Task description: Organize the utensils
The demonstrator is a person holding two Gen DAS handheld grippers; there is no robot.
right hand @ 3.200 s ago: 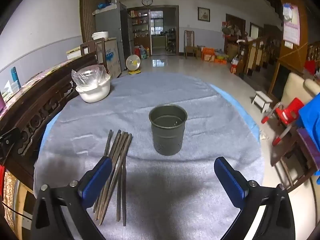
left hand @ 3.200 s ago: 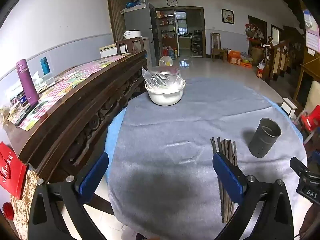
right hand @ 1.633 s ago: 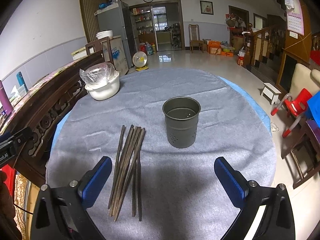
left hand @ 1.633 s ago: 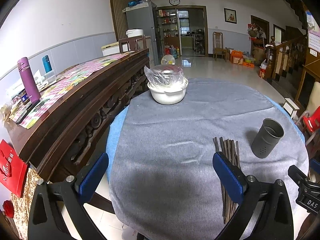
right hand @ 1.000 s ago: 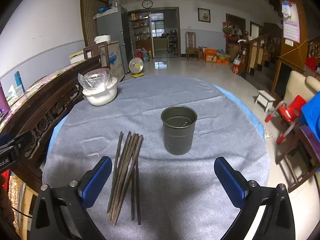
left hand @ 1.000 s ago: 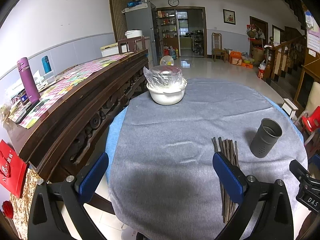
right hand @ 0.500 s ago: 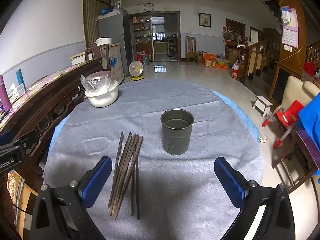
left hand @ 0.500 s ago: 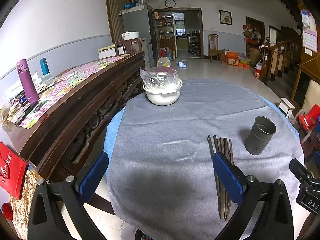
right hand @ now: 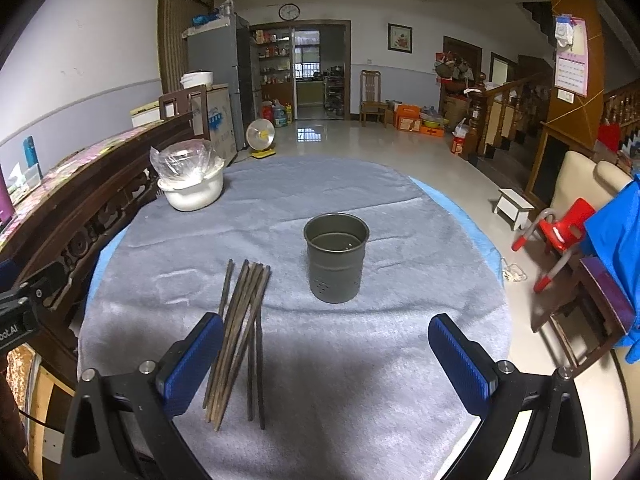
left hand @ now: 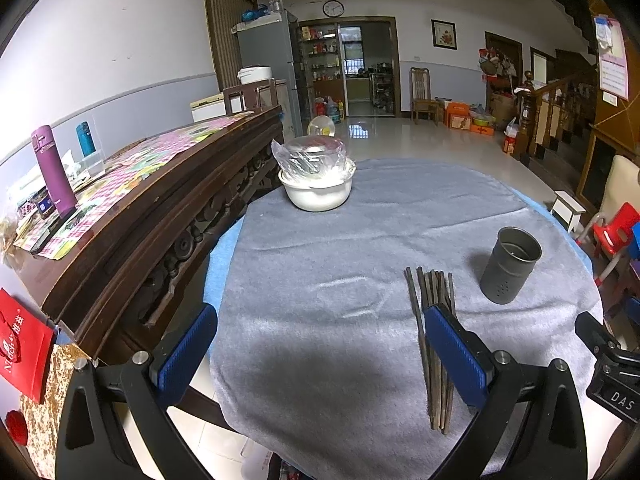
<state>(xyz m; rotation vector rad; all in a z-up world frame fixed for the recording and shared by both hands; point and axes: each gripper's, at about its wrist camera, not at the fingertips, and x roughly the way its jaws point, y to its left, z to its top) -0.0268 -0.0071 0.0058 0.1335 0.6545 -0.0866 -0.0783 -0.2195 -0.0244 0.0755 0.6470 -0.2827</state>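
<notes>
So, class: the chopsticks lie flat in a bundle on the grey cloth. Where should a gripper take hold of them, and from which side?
Grip the chopsticks near mid-length, coming from above with the jaws across the bundle. They lie flat and nearly parallel on the cloth, so a side approach has nothing to get under. The far ends are bunched tightest, beside the holder. Taking one or two is probably safer than the whole fan.
</notes>
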